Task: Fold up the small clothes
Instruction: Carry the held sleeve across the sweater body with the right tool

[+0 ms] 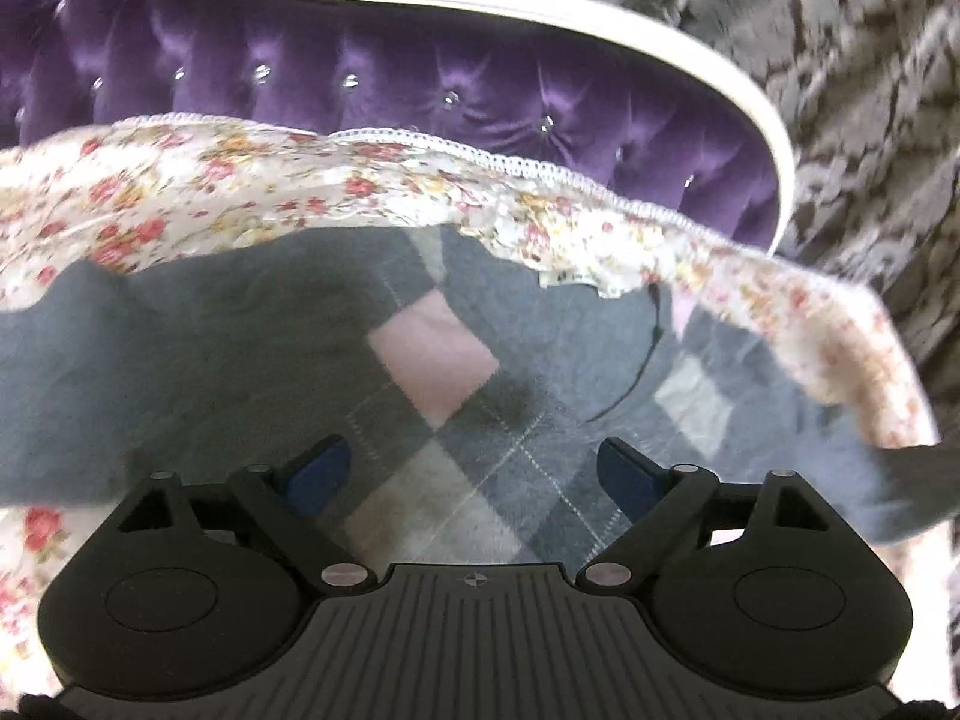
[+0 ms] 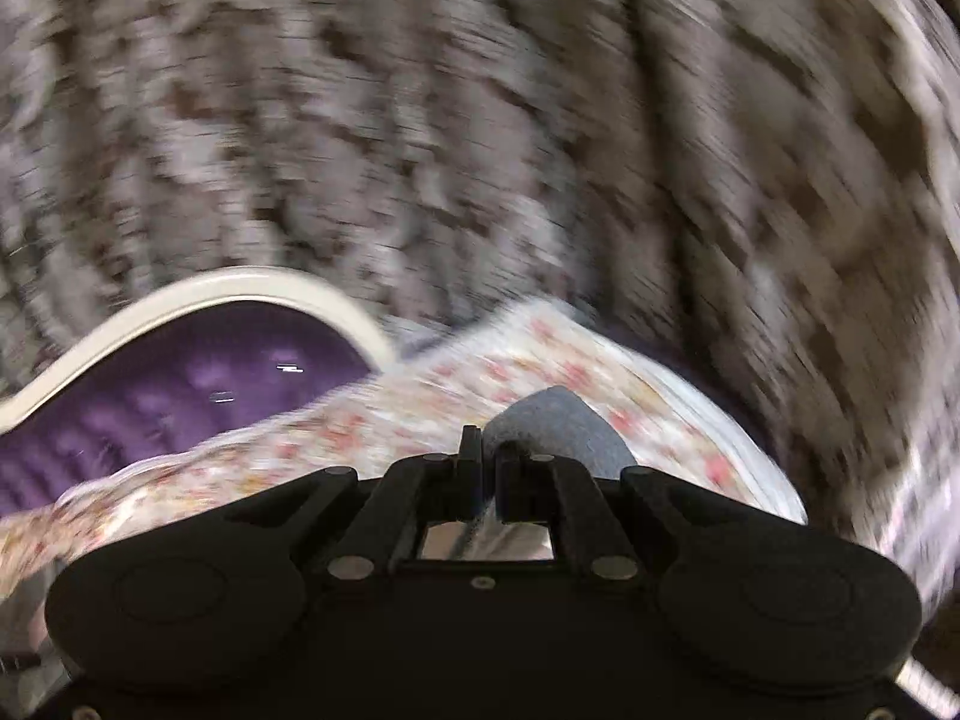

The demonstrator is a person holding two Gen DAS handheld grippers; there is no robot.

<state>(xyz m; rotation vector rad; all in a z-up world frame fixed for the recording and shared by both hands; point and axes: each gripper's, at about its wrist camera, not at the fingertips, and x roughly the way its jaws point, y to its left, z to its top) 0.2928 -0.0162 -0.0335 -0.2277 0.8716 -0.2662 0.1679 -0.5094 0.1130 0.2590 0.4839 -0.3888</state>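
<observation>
across the middle of the left wrist view lies a small grey sweater [image 1: 300, 330] with a diamond pattern of pink, pale grey and dark grey patches. it is spread on a bed covered by a floral bedspread [image 1: 180, 180], cream with small red and yellow flowers and a white stitched edge. the left gripper [image 1: 474, 468] sits at six o'clock, its two blue-tipped fingers [image 1: 318, 474] set wide apart over the patterned front of the sweater, with knit showing between them and nothing pinched. at twelve o'clock rises a purple tufted headboard [image 1: 420, 84] studded with small shiny buttons and framed by a curved white rim. from one to four o'clock hangs a grey and brown mottled curtain [image 1: 840, 90].

the right wrist view is heavily blurred. the right gripper [image 2: 489, 462] sits at six o'clock with its black fingers [image 2: 471, 456] closed together on a fold of grey sweater fabric, which rises in a small peak just past the tips, towards one o'clock. the floral bedspread lies beyond it, the purple headboard at nine o'clock, and the mottled curtain fills the upper half.
</observation>
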